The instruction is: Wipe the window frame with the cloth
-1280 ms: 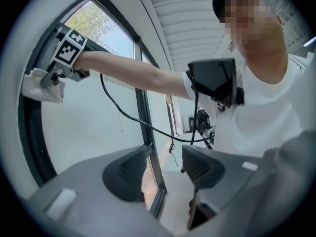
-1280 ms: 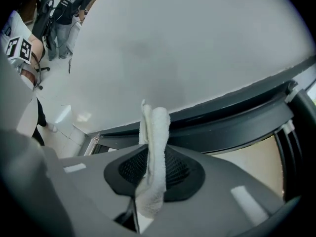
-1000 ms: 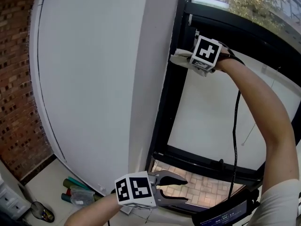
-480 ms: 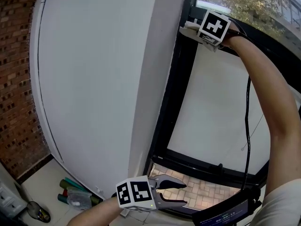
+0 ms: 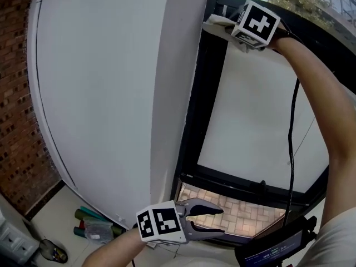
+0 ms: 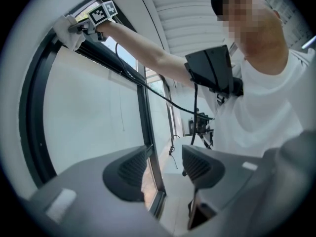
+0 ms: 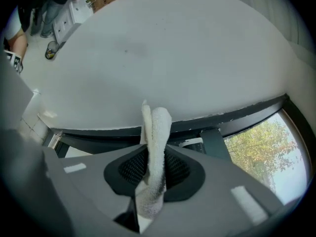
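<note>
One white fluffy cloth [image 7: 158, 128] is pinched tight between the jaws of the right tongs [image 7: 156, 169]. It is folded, and a thick bit sticks out past the tips. The cloth is up high, at the top corner of the black metal window frame [image 5: 197, 115], where the tall side bar meets the top bar. In the head view it looks pressed on the frame there, but I cannot tell for sure that it touches.

To wipe well, I think the cloth should push flat on the black bar, not just brush it with its tip. A slow, even slide along the bar would pick up more dust than quick dabs. The corner needs care, because dirt likes to hide where bars meet. The grip must be firm so the cloth does not slip out. The hard jaws should not rub the frame, or they may scratch it.

The left tongs [image 5: 214, 222] hang low, near the bottom bar of the frame. Their jaws are apart with nothing between them. They are well apart from the cloth.

Beside the frame is a big white curved wall [image 5: 105, 93], so the wipe should keep to the black bar. A thin black cable [image 5: 290, 132] hangs from the right arm and might swing against the pale window pane [image 5: 250, 121].
</note>
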`<state>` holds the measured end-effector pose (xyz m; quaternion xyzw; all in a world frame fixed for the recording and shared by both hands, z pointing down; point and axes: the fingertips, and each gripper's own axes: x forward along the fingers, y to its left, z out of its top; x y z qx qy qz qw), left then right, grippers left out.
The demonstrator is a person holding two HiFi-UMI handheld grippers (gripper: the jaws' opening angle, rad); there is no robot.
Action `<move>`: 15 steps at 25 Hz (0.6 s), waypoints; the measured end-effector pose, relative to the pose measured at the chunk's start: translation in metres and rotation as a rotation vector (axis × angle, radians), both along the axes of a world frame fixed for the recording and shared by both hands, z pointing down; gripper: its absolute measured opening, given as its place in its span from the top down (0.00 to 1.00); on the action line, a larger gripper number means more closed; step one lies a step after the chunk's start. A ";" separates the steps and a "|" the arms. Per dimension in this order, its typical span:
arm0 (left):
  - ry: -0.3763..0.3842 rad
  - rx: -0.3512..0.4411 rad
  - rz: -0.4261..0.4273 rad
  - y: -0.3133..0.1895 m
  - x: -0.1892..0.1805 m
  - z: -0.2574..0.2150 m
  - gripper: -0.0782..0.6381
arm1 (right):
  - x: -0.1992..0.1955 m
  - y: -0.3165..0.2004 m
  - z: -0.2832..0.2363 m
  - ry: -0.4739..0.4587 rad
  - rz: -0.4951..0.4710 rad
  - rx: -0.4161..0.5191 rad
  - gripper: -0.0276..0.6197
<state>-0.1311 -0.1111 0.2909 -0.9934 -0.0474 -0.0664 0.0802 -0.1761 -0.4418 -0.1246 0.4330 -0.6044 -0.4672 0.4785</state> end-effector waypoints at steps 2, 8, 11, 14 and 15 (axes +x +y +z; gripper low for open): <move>-0.005 0.003 0.010 0.002 0.003 0.003 0.55 | 0.004 0.012 0.027 0.007 -0.035 -0.026 0.85; -0.019 -0.016 0.037 -0.002 0.005 0.002 0.55 | 0.046 0.014 0.116 -0.025 -0.028 -0.105 0.85; -0.015 -0.021 0.054 0.000 0.008 -0.002 0.55 | 0.072 0.007 0.156 -0.032 0.007 -0.126 0.85; -0.022 -0.015 0.058 0.000 0.018 -0.001 0.55 | 0.096 -0.004 0.205 -0.041 0.031 -0.154 0.85; -0.025 -0.010 0.055 -0.001 0.022 -0.002 0.55 | 0.102 -0.007 0.220 -0.039 0.031 -0.163 0.85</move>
